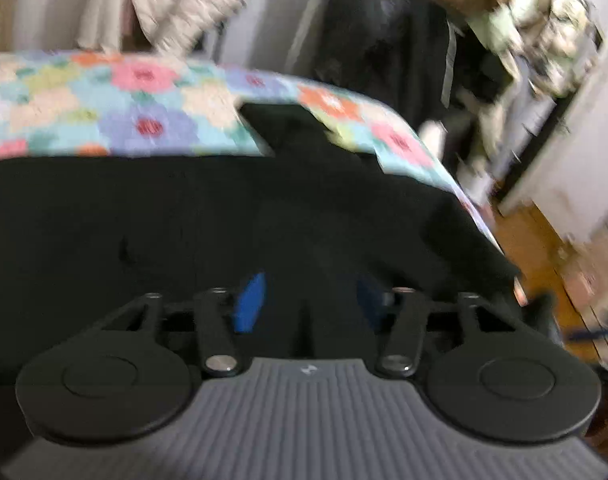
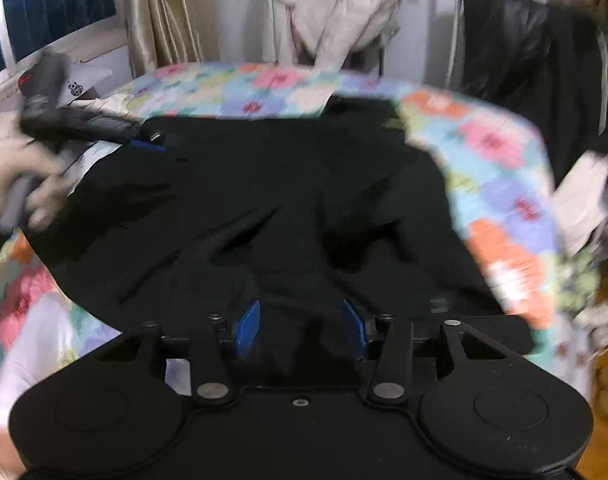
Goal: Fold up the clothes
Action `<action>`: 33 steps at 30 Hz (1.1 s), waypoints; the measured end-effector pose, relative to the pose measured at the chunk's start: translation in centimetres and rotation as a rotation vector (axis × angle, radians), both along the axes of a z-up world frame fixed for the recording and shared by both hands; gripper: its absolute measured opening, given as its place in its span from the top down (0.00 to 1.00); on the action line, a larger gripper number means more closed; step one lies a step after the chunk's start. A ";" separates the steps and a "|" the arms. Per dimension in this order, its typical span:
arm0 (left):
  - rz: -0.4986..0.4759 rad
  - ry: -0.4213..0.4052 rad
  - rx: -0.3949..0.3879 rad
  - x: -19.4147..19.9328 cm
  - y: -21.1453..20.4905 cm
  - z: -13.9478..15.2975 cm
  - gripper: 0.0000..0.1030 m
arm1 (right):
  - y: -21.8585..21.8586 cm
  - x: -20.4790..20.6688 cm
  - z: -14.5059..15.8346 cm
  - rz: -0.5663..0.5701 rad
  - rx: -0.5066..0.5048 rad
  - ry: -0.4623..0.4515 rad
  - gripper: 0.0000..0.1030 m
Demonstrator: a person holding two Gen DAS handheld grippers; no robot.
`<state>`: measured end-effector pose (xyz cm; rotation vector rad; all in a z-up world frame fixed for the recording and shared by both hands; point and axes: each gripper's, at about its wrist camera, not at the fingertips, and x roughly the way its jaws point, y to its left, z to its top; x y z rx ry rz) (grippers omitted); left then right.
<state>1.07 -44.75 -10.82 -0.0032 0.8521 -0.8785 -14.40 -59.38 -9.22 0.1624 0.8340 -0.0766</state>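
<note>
Right wrist view is showing a black garment (image 2: pixel 288 200) lying spread over a flower-patterned bedspread (image 2: pixel 499 184), its cloth rumpling into soft folds toward the near edge. The right gripper (image 2: pixel 302 328) is hovering at that near edge with its blue-padded fingers (image 2: pixel 248 326) standing apart, a bunch of dark cloth sitting between them; whether the pads are touching it is hard to tell through the blur. At the far left, a person's hand (image 2: pixel 28 188) is holding the left gripper (image 2: pixel 148 142) over the garment's left edge.

Left wrist view is looking across the same black garment (image 1: pixel 184 220) toward the bedspread (image 1: pixel 104 100) beyond it. The left gripper (image 1: pixel 311 300) is showing one blue pad (image 1: pixel 251 300) clearly and the other in shadow, the two set apart with black cloth lying between; a firm grip cannot be confirmed.

The fabric is looking light, limp and likely to sag or slide wherever it is unsupported, so a pinch on a hem or corner, one on each side, is probably offering the steadiest hold for carrying a fold across. Pale clothes (image 2: pixel 343 8) are hanging behind the bed.
</note>
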 end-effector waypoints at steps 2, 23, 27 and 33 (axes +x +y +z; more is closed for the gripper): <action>-0.054 0.028 0.024 -2.0 0.7 -0.5 0.32 | -0.3 1.2 -1.7 -0.085 0.171 -0.087 0.50; -0.259 -0.240 0.165 -3.4 -2.7 -1.9 0.86 | 1.8 0.4 -6.0 0.067 0.266 -0.054 0.92; -0.162 -0.345 0.160 -0.5 -2.4 0.2 0.95 | -0.7 -1.8 -5.5 0.036 0.449 -0.190 0.93; 0.059 -0.280 0.113 2.6 -3.1 0.2 0.95 | -4.2 -5.7 -7.8 -0.038 0.854 -0.352 0.93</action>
